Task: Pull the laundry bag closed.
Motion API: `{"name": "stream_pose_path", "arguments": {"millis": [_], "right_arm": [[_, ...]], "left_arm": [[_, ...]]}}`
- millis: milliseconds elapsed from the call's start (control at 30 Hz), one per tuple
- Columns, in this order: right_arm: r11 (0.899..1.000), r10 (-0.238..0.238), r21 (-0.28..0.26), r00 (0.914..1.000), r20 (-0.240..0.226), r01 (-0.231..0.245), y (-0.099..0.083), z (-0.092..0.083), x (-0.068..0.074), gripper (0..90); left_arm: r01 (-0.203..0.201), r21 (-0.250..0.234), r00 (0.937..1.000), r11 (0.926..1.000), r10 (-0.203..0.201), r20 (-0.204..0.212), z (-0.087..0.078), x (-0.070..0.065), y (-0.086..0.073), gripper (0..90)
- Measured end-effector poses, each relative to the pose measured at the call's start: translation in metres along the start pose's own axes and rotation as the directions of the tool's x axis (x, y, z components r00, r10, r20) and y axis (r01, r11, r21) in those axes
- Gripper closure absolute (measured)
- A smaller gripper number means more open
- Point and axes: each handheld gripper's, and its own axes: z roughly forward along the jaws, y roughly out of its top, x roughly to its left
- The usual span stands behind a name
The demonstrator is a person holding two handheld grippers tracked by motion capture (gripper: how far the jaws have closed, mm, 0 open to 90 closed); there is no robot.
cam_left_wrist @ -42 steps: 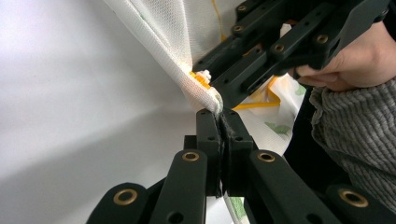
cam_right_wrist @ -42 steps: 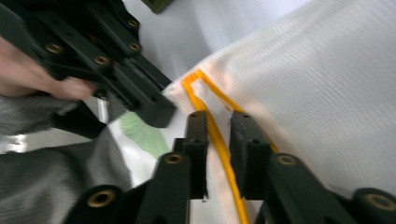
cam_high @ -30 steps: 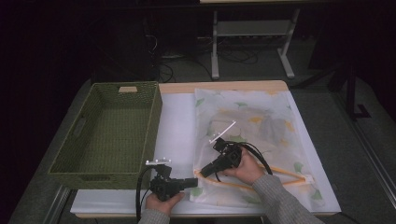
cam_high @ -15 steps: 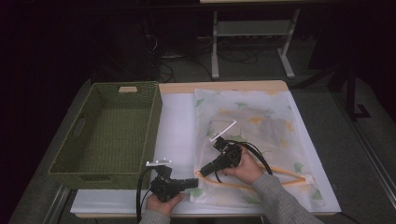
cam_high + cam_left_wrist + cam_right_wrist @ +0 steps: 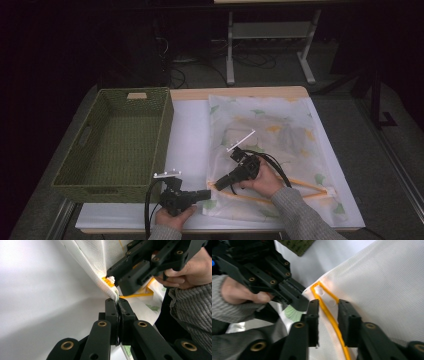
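Mesh laundry bag (image 5: 270, 150), white with a leaf print and an orange zipper (image 5: 280, 195), is lying flat on the white sheet (image 5: 187, 145) over the table, stretching away from both tongs toward the far edge; its long axis is running from the person's side to the far side, with the zipper crossing its near end. The left gripper (image 5: 209, 193) is sitting at the bag's near left corner, its jaws pressed together on the corner fabric (image 5: 115, 293), as the left gripper view is showing. The right gripper (image 5: 218, 186) is reaching in from the bag's side, tips just beside the left ones at the same corner. Its jaws have just been opening and are now standing narrowly apart, straddling the zipper line (image 5: 329, 315) without pressing it; the zipper's end stop (image 5: 318, 286) is lying just beyond the tips. The orange-and-white slider (image 5: 110, 280) is sitting right at the corner, between the two tools. The green woven basket (image 5: 117, 140) is resting beyond the left gripper, well apart from the bag.
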Motion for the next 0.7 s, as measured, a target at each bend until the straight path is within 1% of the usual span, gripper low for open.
{"name": "stream_pose_path", "arguments": {"millis": [33, 100, 133, 200, 300, 433, 533, 633, 700], "right_arm": [[1.000, 0.007, -0.005, 0.9998, -0.018, -0.008, -0.0013, 0.0002, -0.0019, 67.4], [1.000, 0.026, -0.008, 0.9989, -0.038, -0.026, -0.0022, 0.0008, -0.0046, 62.6], [0.999, 0.041, -0.014, 0.9973, -0.062, -0.042, -0.0023, 0.0009, -0.0062, 61.8], [0.998, 0.051, -0.020, 0.9955, -0.080, -0.053, -0.0016, 0.0010, -0.0071, 61.8], [0.997, 0.058, -0.036, 0.9929, -0.103, -0.062, -0.0003, 0.0004, -0.0069, 64.4], [0.997, 0.042, -0.058, 0.9954, -0.086, -0.047, 0.0003, -0.0018, -0.0062, 68.7], [0.998, 0.037, -0.056, 0.9967, -0.073, -0.041, 0.0002, -0.0026, -0.0043, 71.2], [0.997, 0.016, -0.070, 0.9979, -0.062, -0.021, 0.0002, -0.0040, -0.0018, 74.5], [0.998, 0.011, -0.065, 0.9985, -0.053, -0.015, 0.0005, -0.0040, -0.0006, 75.8]], "left_arm": [[-0.001, -0.005, 1.0000, 1.0000, 0.001, 0.002, -0.0003, -0.0001, 0.0001, 87.6], [-0.002, -0.009, 1.0000, 1.0000, 0.003, 0.007, 0.0000, -0.0005, 0.0000, 87.6], [-0.004, -0.010, 0.9999, 0.9999, 0.004, 0.010, 0.0003, -0.0006, -0.0002, 87.6], [-0.004, -0.011, 0.9999, 0.9999, 0.004, 0.015, 0.0010, -0.0010, -0.0004, 87.6], [-0.004, -0.009, 0.9999, 1.0000, 0.004, 0.014, 0.0012, -0.0007, -0.0007, 87.6], [-0.004, 0.003, 1.0000, 1.0000, 0.004, 0.007, 0.0021, 0.0005, -0.0021, 87.6], [-0.003, 0.011, 1.0000, 0.9999, 0.003, 0.000, 0.0034, 0.0013, -0.0034, 87.5], [0.000, 0.022, 1.0000, 0.9998, 0.000, -0.007, 0.0053, 0.0013, -0.0041, 87.4], [-0.003, 0.027, 1.0000, 0.9996, 0.003, -0.009, 0.0065, 0.0006, -0.0039, 87.4]]}}
